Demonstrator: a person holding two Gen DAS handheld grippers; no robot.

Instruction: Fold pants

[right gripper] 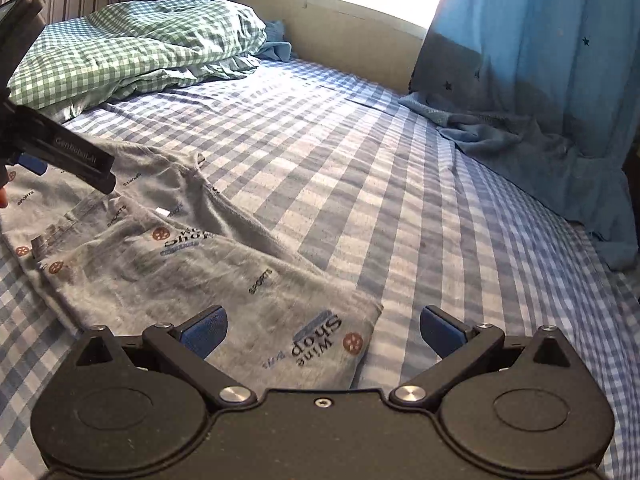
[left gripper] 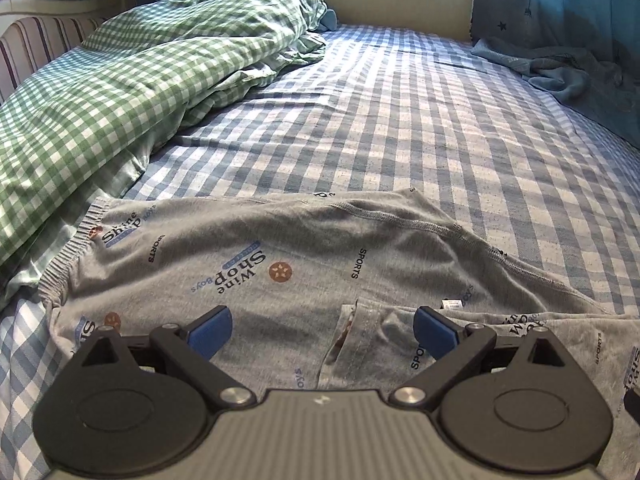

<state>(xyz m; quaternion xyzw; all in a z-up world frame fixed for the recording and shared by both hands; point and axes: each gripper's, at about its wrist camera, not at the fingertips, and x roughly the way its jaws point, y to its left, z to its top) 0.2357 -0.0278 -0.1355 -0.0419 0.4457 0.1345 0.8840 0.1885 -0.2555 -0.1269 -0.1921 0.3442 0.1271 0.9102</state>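
- The bed (left gripper: 420, 128) stretched well ahead of both my tongs, with the grey pants (left gripper: 256, 264) spread just in front of them and partly under them, waistband off to the left of my left tongs (left gripper: 322, 330).
- A green checked quilt (left gripper: 120, 80) was heaped to the far left, its edge near the waistband; I judged that any sweep that way could drag the quilt into the fold.
- The pants lay rumpled, one leg doubled over the other with a raised seam ridge ahead of my left tongs. Folding from there would, I thought, have locked those wrinkles in.
- My right tongs (right gripper: 322, 332) hung over the leg end, spread wide and gripping nothing. The hem corner sat between the fingers, so a careless pinch might have caught the checked sheet (right gripper: 440, 240) too, or only one layer of cloth.
- My left tongs were likewise spread and empty above the middle of the pants; a grab there, rather than at an edge, would likely have bunched the cloth.
- A small white tag (right gripper: 162, 211) showed ahead-left of my right tongs, a sign, I guessed, that the pants were partly inside out.
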